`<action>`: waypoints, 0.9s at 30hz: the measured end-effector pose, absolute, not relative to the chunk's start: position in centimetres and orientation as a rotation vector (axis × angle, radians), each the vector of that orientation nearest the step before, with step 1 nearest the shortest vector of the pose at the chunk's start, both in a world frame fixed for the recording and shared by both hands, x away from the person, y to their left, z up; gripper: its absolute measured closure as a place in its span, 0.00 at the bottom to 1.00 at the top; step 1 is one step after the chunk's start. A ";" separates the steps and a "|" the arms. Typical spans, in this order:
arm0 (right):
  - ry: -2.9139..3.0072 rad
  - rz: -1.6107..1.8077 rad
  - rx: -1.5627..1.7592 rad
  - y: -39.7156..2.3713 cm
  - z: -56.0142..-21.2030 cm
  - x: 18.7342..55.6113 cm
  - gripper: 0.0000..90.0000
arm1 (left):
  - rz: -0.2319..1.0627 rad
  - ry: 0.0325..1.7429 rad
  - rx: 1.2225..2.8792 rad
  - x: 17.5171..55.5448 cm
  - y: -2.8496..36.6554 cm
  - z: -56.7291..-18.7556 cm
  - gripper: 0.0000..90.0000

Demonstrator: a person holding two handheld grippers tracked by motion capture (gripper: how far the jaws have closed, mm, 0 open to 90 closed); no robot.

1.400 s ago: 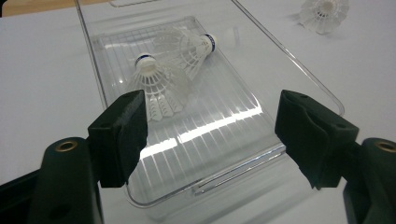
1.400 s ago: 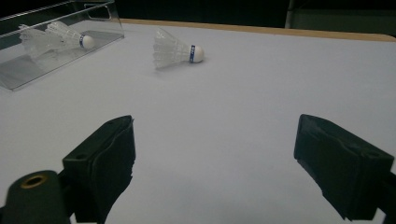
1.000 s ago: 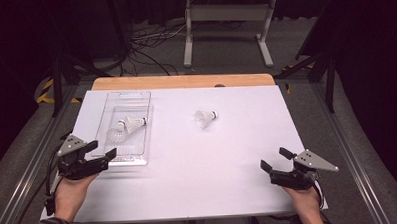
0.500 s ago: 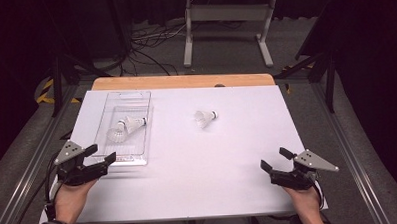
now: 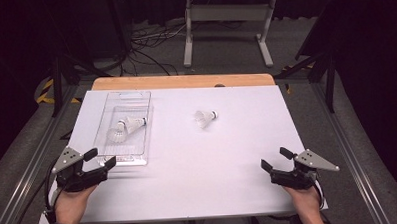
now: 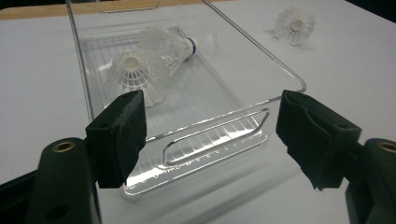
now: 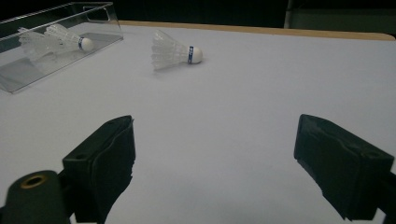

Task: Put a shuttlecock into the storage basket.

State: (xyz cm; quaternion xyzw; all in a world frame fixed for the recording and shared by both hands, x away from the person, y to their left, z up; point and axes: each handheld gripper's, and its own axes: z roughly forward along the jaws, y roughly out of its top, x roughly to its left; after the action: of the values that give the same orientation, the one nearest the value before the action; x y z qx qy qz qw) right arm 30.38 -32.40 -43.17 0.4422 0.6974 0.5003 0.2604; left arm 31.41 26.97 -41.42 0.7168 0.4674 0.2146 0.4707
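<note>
Jaws wide apart on both sides, nothing gripped. Left gripper (image 5: 99,159) sits at the near left of the white table (image 5: 238,155), tips just beside the near end of the clear tray (image 5: 138,101). In the left gripper view (image 6: 208,123) the two black pads straddle the tray's near handle cutout without touching it; tray rim and handle slot lie between and just beyond the pads.

Tray runs lengthwise away from the person on the left part of the table. Two shuttlecocks inside: one (image 5: 136,123) lying on its side, cork with a blue band pointing right; the other (image 5: 116,135) nearer the person, just beside the first and seemingly touching it. In the left gripper view the nearer one (image 6: 133,70) shows its open skirt toward the camera, the farther one (image 6: 170,44) lies across behind it.

Third shuttlecock (image 5: 205,118) lies loose on the table, right of the tray and well apart from it, on its side, cork pointing right. Right gripper view shows it (image 7: 175,51) far ahead, blue band next to the cork, with the tray (image 7: 60,51) off to the left.

Right gripper (image 5: 274,159) rests at the near right of the table, held in the person's hand, pointing left and inward, well apart from all shuttlecocks. In its own view (image 7: 215,158) there is bare table between the pads.
</note>
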 end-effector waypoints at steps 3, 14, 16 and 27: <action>1.888 1.354 1.201 -32.4 -43.2 30.4 0.15 | 0.526 1.141 1.749 31.2 27.0 -41.5 0.28; 1.892 1.346 1.197 -32.3 -43.2 30.4 0.15 | 0.509 1.130 1.759 30.8 26.9 -41.8 0.28; 1.890 1.349 1.200 -32.4 -43.2 30.4 0.15 | 0.509 1.132 1.756 30.8 26.8 -41.7 0.28; 1.891 1.346 1.200 -32.3 -43.2 30.3 0.15 | 0.507 1.116 1.757 30.8 26.4 -41.6 0.27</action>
State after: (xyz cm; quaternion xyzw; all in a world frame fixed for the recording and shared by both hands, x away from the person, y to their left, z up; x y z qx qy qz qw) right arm 30.35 -32.33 -43.17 0.4433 0.6986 0.4973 0.2611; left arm 30.80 26.38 -41.55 0.7198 0.4574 0.2076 0.4792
